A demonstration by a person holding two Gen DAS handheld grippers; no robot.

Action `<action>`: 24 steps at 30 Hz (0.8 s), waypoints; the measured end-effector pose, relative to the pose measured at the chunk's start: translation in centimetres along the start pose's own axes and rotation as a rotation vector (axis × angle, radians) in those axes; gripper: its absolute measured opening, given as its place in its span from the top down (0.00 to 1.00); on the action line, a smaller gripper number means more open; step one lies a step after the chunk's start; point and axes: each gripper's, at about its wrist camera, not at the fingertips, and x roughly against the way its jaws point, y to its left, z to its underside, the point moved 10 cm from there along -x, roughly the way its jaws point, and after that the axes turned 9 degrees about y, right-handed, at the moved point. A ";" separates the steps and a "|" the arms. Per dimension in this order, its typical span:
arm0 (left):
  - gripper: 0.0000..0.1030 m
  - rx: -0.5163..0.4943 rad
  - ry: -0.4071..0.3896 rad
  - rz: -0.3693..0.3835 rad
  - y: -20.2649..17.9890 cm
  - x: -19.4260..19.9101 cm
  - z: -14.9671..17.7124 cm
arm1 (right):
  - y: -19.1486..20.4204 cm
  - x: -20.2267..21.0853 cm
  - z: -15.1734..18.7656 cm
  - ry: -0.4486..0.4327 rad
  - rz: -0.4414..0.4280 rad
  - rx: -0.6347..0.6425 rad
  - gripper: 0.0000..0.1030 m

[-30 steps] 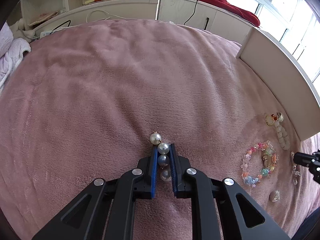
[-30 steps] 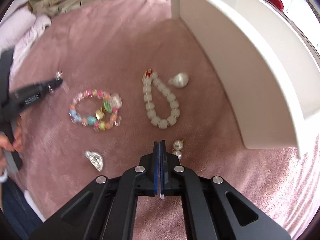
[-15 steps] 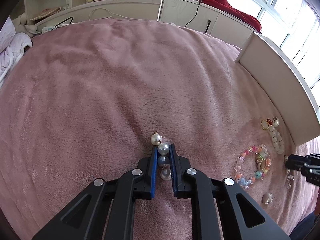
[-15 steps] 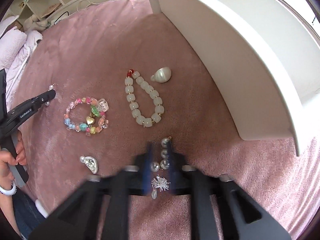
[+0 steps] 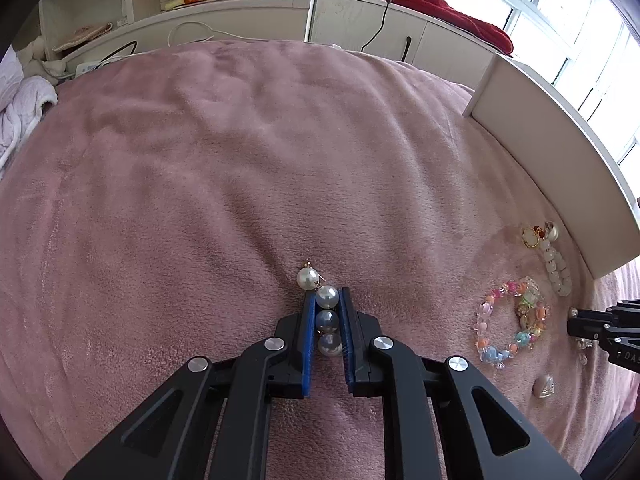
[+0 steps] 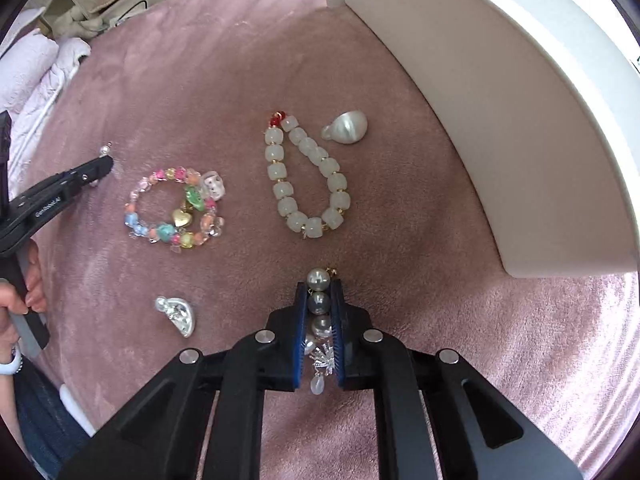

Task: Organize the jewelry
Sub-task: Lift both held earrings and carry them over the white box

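between the blue pads of my left gripper (image 5: 327, 299) i hold a pearl earring (image 5: 325, 312): the jaws are narrow and pinch a short string of round pearls, white at the top, more grey-blue lower down. one pearl sticks out past the fingertips, with a small gold hook on it. it is just over the pink blanket (image 5: 224, 184).

my right gripper (image 6: 319, 292) also has its jaws narrow, closed on a second pearl earring (image 6: 319, 312). this one shows three pearls in a row, then a silver spiky piece and a pale drop that hangs at the back between the pads.

ahead of the right gripper, on the blanket, a white bead bracelet (image 6: 306, 176) lies in a drop shape, with one red bead at its top. just beside it, on the right, is a shell-like pearl pendant (image 6: 346, 127). to the left lies a colourful bead bracelet (image 6: 176, 210) with a gold heart charm inside. nearer to me is a small silver piece (image 6: 178, 314). a white box (image 6: 500, 92) stands at the right.
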 end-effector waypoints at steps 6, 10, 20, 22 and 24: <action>0.84 0.000 -0.044 0.021 -0.6 2.0 -0.7 | 0.9 3.2 -0.8 -0.087 -0.080 0.000 0.89; 0.84 -0.004 -0.109 0.048 -1.4 4.6 -1.7 | 1.8 5.9 -1.4 -0.164 -0.124 0.016 0.89; 0.84 -0.134 -0.225 0.071 -6.7 10.8 -3.6 | 0.8 13.6 -4.0 -0.366 -0.197 0.006 0.89; 0.84 -0.168 -0.237 0.078 -8.4 12.0 -4.1 | 0.4 15.1 -4.7 -0.397 -0.195 -0.008 0.89; 0.84 -0.205 -0.248 0.088 -10.3 13.1 -5.2 | -0.4 16.4 -5.3 -0.423 -0.198 -0.027 0.89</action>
